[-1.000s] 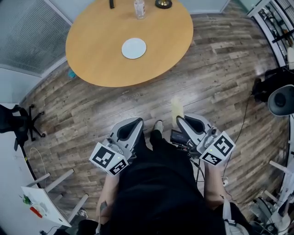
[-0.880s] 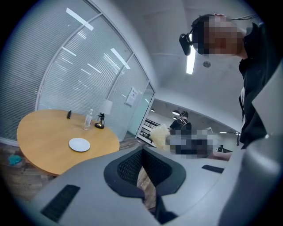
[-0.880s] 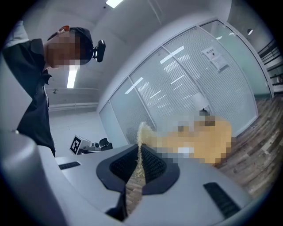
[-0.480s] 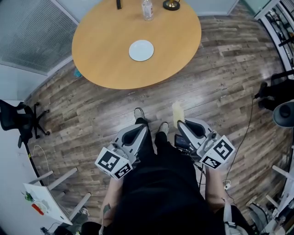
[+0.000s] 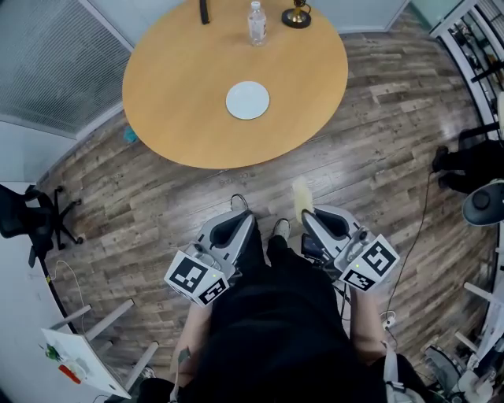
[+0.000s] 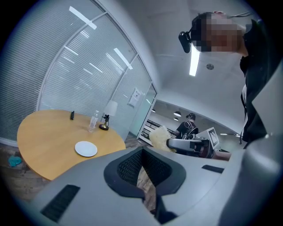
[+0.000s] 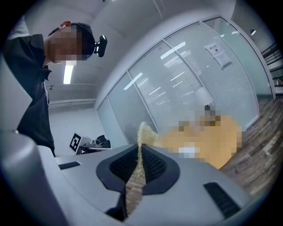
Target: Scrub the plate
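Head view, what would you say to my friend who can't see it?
A person on a wood floor holds two grippers low: the right gripper pinches a fluffy yellow scrubber, the left gripper holds nothing. Ahead is a round wooden table with a white plate near its middle and a bottle.

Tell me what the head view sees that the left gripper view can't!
Only the head view: a black office chair and the person's shoe. Only the left gripper view: ceiling lights and a distant person. Both: the round table, white plate, bottle, and the yellow scrubber held in the right gripper.
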Tool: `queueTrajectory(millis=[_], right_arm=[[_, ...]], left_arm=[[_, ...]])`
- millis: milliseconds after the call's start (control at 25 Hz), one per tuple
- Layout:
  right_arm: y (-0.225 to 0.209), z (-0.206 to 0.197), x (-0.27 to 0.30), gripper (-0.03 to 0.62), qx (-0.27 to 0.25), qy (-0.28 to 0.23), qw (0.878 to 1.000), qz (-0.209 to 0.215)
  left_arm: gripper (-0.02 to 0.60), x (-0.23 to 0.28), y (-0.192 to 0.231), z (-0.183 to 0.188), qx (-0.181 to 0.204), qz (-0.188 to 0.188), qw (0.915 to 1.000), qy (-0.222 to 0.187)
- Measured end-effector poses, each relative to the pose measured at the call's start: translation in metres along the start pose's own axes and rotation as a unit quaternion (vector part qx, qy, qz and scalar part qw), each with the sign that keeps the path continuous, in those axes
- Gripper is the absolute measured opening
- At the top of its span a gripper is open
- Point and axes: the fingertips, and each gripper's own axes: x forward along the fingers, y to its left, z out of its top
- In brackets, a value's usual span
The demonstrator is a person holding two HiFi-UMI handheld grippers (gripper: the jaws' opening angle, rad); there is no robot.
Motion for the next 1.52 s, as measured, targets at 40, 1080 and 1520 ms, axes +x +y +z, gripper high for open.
queueTrajectory(millis=[40,1080,1520], right_arm=[[-0.001,0.002,0.007,0.028,0.003,-0.001,1.0,-0.001],[-0.007,0.022,0.174,0.028,-0.023,0.028,0.998,-0.044],[-0.047,0.042,0.177,0.028,-0.04,0.044,0.998,-0.004]], left_arm=[[0.011,0.001,0.006,0.003,0.0,-0.003,1.0,0.0],[0.011,0.003,0.139,0.079,0.043,-0.068,0.9968,-0.005],[0.011,0.031,0.148,0.085,0.035,-0.017,0.9991,-0.017]])
